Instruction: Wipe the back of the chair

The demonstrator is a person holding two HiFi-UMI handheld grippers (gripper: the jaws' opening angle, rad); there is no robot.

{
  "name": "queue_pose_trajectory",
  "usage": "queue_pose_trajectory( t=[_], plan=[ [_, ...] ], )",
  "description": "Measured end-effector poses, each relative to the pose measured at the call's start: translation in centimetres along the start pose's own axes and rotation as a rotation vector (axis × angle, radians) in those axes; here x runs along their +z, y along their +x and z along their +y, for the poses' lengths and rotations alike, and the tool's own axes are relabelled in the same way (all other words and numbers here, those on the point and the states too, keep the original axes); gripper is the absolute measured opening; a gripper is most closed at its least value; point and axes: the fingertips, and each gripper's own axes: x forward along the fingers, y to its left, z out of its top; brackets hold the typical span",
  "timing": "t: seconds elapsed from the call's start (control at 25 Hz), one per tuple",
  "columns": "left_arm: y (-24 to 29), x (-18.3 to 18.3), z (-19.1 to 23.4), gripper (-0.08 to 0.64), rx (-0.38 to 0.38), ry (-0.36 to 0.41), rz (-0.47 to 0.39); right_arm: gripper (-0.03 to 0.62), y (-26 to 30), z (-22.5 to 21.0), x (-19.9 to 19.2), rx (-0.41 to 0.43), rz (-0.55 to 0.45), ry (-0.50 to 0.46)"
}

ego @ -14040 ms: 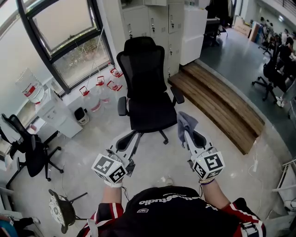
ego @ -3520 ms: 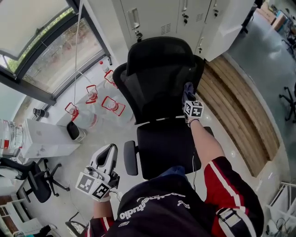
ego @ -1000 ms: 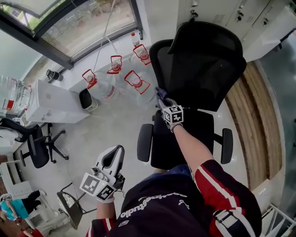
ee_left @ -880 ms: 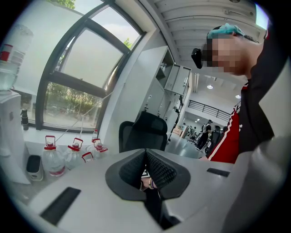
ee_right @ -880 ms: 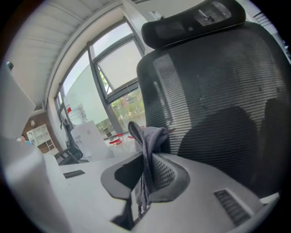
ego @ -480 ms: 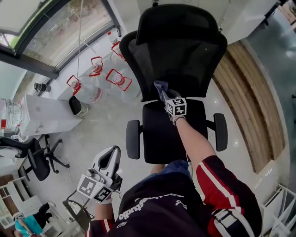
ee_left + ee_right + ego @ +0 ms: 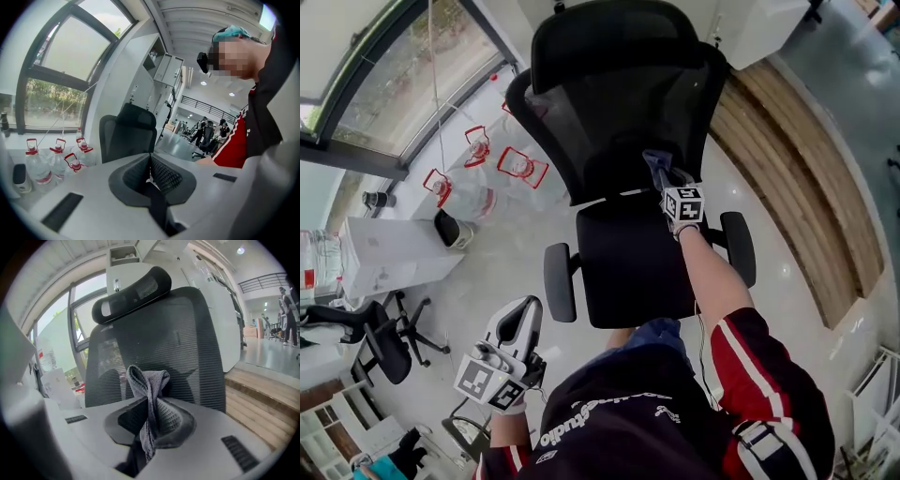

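A black office chair with a mesh back (image 7: pixel 623 122) and a headrest (image 7: pixel 600 36) stands before me on the pale floor. My right gripper (image 7: pixel 667 182) is shut on a grey cloth (image 7: pixel 656 166), held low against the right part of the mesh back, just above the seat (image 7: pixel 633 262). In the right gripper view the cloth (image 7: pixel 149 399) is pinched between the jaws and bunches up in front of the mesh (image 7: pixel 187 348). My left gripper (image 7: pixel 521 323) hangs low at my left side, shut and holding nothing; the left gripper view shows the chair (image 7: pixel 127 136) from afar.
Several water bottles with red handles (image 7: pixel 511 167) stand on the floor left of the chair under a window (image 7: pixel 366 75). A white cabinet (image 7: pixel 389 258) and another black chair (image 7: pixel 380 342) sit at the far left. A wooden step (image 7: pixel 787 187) runs along the right.
My right gripper has slid the cloth to the right along the lower part of the chair back. The left gripper has kept to its place.
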Motion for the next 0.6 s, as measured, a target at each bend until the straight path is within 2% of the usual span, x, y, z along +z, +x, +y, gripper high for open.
queue_pose_trajectory(
  t=[0.4,0.6],
  plan=[
    [1.6,-1.1,-2.1,0.025,-0.043,0.026,0.034,0.054,-3.8,-9.1,-1.4,-0.203,-0.01,0.131],
    [1.6,-1.1,-3.5,0.025,-0.063,0.038,0.026,0.054,-6.5,-11.8,-0.8,-0.274,-0.022,0.136]
  ],
)
